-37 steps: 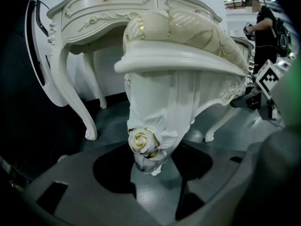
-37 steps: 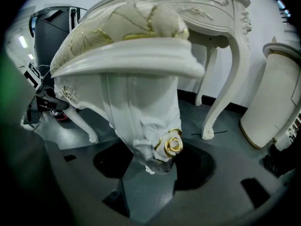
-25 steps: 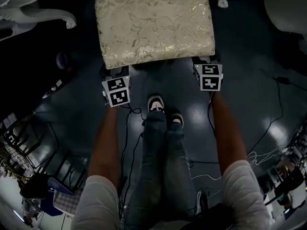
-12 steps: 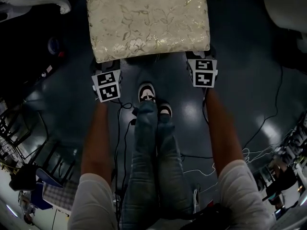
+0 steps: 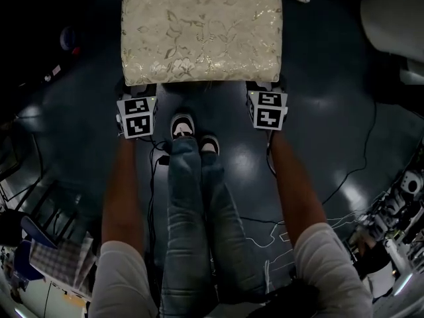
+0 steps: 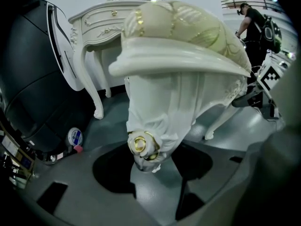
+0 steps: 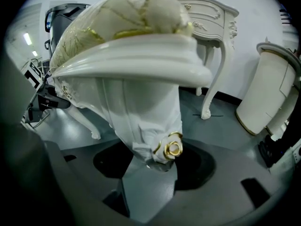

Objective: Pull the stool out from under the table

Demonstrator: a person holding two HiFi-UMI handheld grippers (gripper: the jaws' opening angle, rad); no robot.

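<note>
1. Desk [image 6: 101,18]: white, carved, on curved legs, standing just behind. The stool looks mostly out from under it, on the glossy dark floor [image 5: 331,131].
2. Stool [image 5: 201,28]: a plump cream cushion in gold leaf brocade on a smooth white lacquered frame. I'd draw both sides back evenly so it slides straight.
3. Left tongs [image 6: 146,161] are clamped on the near left leg's knee, and right tongs [image 7: 162,166] on the near right one.
4. Rosettes [image 6: 141,144]: small gold whorls at each grip. Slick lacquer, so squeeze firmly.
</note>
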